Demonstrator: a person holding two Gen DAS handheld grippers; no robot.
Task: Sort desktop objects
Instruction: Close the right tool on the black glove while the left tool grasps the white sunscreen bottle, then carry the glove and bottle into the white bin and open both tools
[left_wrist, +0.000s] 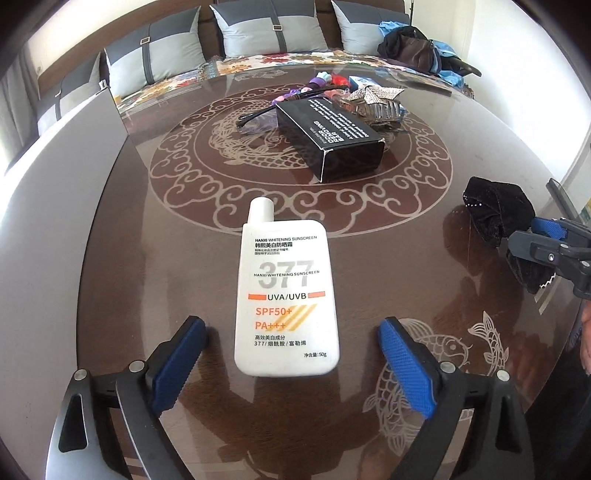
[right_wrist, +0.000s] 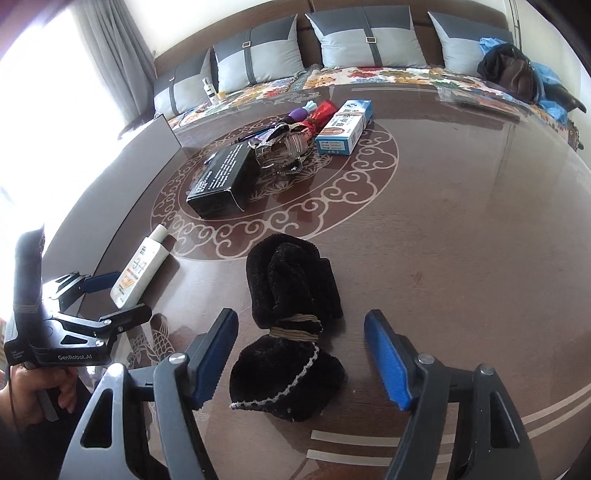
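The sunscreen bottle (left_wrist: 286, 295) is laid flat at lower centre, between the parted, non-touching jaws of the left gripper (left_wrist: 291, 365), apparently set apart from the central clutter. The black velvet pouch (right_wrist: 291, 328) is likewise straddled untouched by the spread right gripper (right_wrist: 301, 360).

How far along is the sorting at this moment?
Looks done: white sunscreen bottle and black velvet pouch lie apart at the near edge. In hand: nothing; left gripper and right gripper are open. Left: black box, blue-white carton and trinkets clustered mid-table.
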